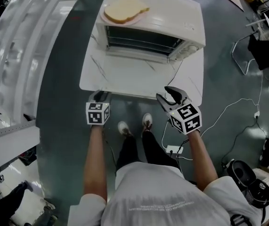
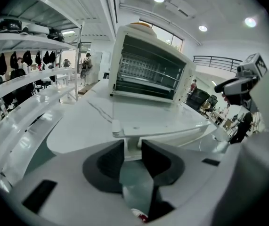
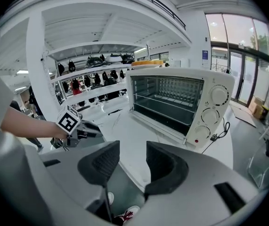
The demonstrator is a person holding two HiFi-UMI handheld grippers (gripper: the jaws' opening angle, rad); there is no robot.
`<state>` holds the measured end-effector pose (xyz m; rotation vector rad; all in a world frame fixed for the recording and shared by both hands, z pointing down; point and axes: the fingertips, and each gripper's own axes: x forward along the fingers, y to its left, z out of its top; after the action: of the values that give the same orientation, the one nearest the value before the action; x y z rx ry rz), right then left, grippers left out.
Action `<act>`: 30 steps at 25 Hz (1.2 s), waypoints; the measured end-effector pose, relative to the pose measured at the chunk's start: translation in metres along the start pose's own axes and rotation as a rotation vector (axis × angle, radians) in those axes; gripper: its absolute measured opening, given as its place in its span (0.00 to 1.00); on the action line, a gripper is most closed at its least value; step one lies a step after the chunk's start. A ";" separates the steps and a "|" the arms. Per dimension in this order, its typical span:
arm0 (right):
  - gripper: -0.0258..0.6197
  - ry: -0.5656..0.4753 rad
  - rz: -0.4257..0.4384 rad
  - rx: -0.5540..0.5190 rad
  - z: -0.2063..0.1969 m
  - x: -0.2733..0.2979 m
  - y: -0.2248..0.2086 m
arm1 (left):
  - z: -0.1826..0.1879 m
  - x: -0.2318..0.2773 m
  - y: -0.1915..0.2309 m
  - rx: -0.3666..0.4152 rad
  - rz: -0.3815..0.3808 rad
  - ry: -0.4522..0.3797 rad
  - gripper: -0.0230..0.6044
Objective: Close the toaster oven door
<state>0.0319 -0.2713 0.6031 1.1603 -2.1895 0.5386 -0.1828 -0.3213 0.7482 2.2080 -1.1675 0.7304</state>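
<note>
The white toaster oven [image 1: 172, 20] stands at the back of a white marbled table [image 1: 125, 81]. Its door [image 1: 136, 55] is dropped open at the foot of the dark rack cavity [image 2: 146, 74], which also shows from the right [image 3: 165, 102]. My left gripper [image 1: 99, 97] is at the table's front left edge. Its jaws [image 2: 132, 147] are open, with the white slab edge [image 2: 162, 131] just beyond the tips and no pad pressing on it. My right gripper [image 1: 172, 95] hovers off the front right corner, open and empty [image 3: 132, 157].
A slice of bread on a pink plate [image 1: 125, 9] rests on the oven's top. The oven's knobs [image 3: 214, 105] face right. A cable and power strip [image 1: 174, 149] lie on the floor by the person's shoes. Glossy white shelving [image 1: 12, 55] runs along the left.
</note>
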 end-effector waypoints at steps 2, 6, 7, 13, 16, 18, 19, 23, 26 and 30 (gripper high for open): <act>0.30 -0.006 -0.014 0.003 0.001 -0.001 -0.002 | 0.001 0.000 -0.001 -0.003 -0.005 -0.002 0.21; 0.31 -0.016 -0.024 -0.002 0.004 -0.002 -0.004 | 0.006 -0.001 -0.001 -0.030 -0.004 -0.009 0.19; 0.31 -0.019 -0.024 -0.004 0.005 -0.003 -0.005 | 0.008 -0.001 -0.001 -0.031 -0.005 -0.010 0.19; 0.31 -0.059 -0.032 0.006 0.018 -0.010 -0.009 | 0.019 -0.010 -0.002 -0.016 0.001 -0.020 0.19; 0.32 -0.081 -0.035 0.006 0.027 -0.018 -0.010 | 0.030 -0.022 -0.005 -0.021 0.016 -0.049 0.18; 0.32 -0.101 -0.037 0.009 0.035 -0.023 -0.014 | 0.041 -0.029 -0.009 -0.026 0.021 -0.081 0.18; 0.32 -0.112 -0.039 0.013 0.039 -0.026 -0.016 | 0.047 -0.033 -0.011 -0.025 0.023 -0.097 0.18; 0.32 -0.151 -0.048 0.023 0.058 -0.036 -0.023 | 0.074 -0.046 -0.015 -0.011 0.022 -0.139 0.18; 0.32 -0.178 -0.051 0.024 0.070 -0.041 -0.027 | 0.096 -0.054 -0.015 0.012 0.034 -0.172 0.18; 0.32 -0.204 -0.061 0.016 0.080 -0.051 -0.035 | 0.128 -0.063 -0.015 0.005 0.044 -0.238 0.18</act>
<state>0.0580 -0.3072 0.5122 1.3371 -2.3144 0.4292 -0.1725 -0.3644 0.6112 2.3283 -1.3330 0.4973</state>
